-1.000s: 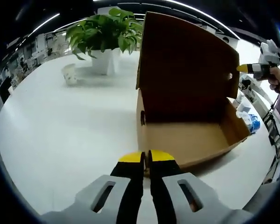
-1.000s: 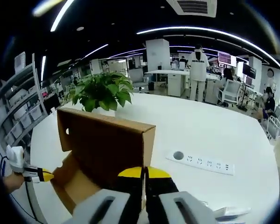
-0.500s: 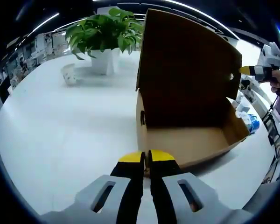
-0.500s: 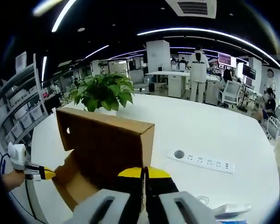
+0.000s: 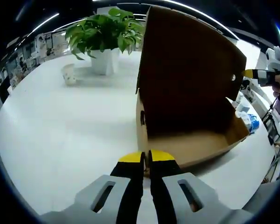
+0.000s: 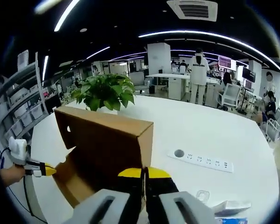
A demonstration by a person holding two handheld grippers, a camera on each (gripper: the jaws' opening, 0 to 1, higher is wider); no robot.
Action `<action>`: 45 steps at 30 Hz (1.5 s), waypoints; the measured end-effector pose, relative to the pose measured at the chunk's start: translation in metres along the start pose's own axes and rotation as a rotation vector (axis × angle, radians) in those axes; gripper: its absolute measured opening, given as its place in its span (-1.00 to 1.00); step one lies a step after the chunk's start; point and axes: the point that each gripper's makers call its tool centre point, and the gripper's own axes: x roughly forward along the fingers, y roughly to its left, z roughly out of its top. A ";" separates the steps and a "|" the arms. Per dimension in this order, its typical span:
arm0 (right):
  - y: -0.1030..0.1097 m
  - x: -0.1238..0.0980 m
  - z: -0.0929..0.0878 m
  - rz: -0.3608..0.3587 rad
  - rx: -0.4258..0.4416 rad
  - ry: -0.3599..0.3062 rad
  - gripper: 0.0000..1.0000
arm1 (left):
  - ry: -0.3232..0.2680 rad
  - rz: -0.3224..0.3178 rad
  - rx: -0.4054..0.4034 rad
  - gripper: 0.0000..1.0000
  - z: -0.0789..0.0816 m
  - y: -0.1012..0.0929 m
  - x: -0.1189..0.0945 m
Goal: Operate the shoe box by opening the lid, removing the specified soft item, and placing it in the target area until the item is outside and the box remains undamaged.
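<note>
One open shoe box (image 5: 186,140), lid raised; both tools, left (image 5: 146,157) and right (image 6: 143,172), closed, seemingly empty.

Each gripper, the left gripper (image 5: 146,157) and the right gripper (image 6: 144,173), has black jaws capped with yellow tips, and behind those tips sit pale grey plastic mounts with slotted, rounded cut-outs.

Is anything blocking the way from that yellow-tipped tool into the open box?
Nothing visible. The lid stands raised, and the box opens toward the left hand-held gripper. No soft item shows inside.
</note>
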 end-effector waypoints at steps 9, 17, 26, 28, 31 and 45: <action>0.003 -0.005 -0.006 -0.007 -0.019 -0.018 -1.00 | 0.001 -0.002 0.004 -0.97 0.000 0.001 0.000; 0.004 -0.009 -0.010 -0.015 -0.033 -0.031 -1.00 | 0.000 -0.005 0.012 -0.97 0.000 -0.001 -0.001; 0.007 -0.014 -0.016 -0.022 -0.056 -0.044 -1.00 | -0.003 -0.007 0.016 -0.96 0.000 -0.001 -0.001; 0.008 -0.015 -0.016 -0.031 -0.075 -0.050 -1.00 | -0.002 -0.008 0.017 -0.96 0.000 -0.001 -0.001; 0.009 -0.015 -0.019 -0.039 -0.087 -0.058 -1.00 | -0.003 -0.009 0.021 -0.96 0.000 -0.001 -0.001; 0.013 -0.021 -0.030 -0.063 -0.134 -0.090 -1.00 | -0.012 -0.009 0.022 -0.96 0.001 -0.001 -0.001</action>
